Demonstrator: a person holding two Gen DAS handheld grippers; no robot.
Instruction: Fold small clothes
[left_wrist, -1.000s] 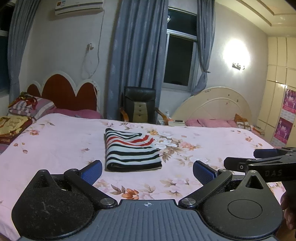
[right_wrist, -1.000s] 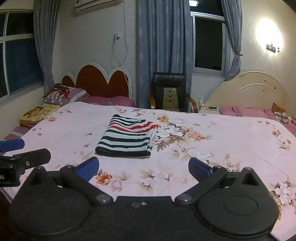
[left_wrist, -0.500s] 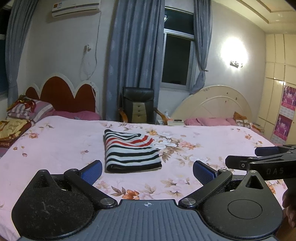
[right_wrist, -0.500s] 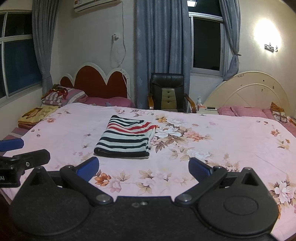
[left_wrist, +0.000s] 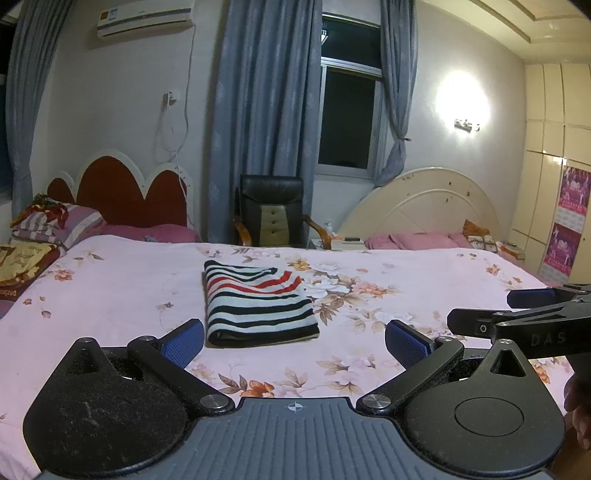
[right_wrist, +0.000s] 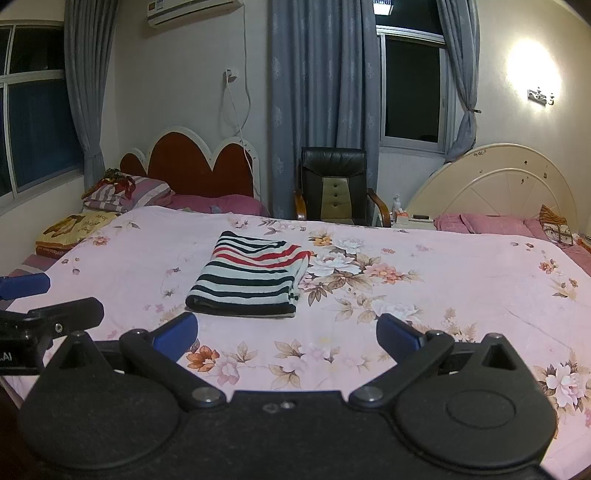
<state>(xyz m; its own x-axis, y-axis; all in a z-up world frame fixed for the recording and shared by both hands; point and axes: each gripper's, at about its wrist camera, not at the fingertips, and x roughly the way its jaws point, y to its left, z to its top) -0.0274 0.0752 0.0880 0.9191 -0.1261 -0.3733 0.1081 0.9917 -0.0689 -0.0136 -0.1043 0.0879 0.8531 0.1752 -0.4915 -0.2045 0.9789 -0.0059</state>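
Observation:
A striped garment (left_wrist: 256, 304) in black, white and red lies folded into a flat rectangle on the pink floral bedspread (left_wrist: 110, 291); it shows too in the right wrist view (right_wrist: 251, 275). My left gripper (left_wrist: 294, 339) hovers open near the bed's front edge, short of the garment, with nothing between its blue pads. My right gripper (right_wrist: 287, 334) is open likewise, empty, just in front of the garment. Each gripper appears at the edge of the other's view: the right gripper (left_wrist: 524, 314), the left gripper (right_wrist: 33, 299).
A black office chair (left_wrist: 273, 216) stands behind the bed between a red headboard (left_wrist: 122, 199) and a cream headboard (left_wrist: 421, 210). Pillows and folded blankets (left_wrist: 33, 240) are piled at the far left. A wardrobe (left_wrist: 554, 177) lines the right wall. A hand (left_wrist: 580, 410) shows at the right edge.
Both grippers have drawn back and tilted up slightly, so the garment sits a little lower in both views. Neither gripper's opening has changed and the garment has not moved.

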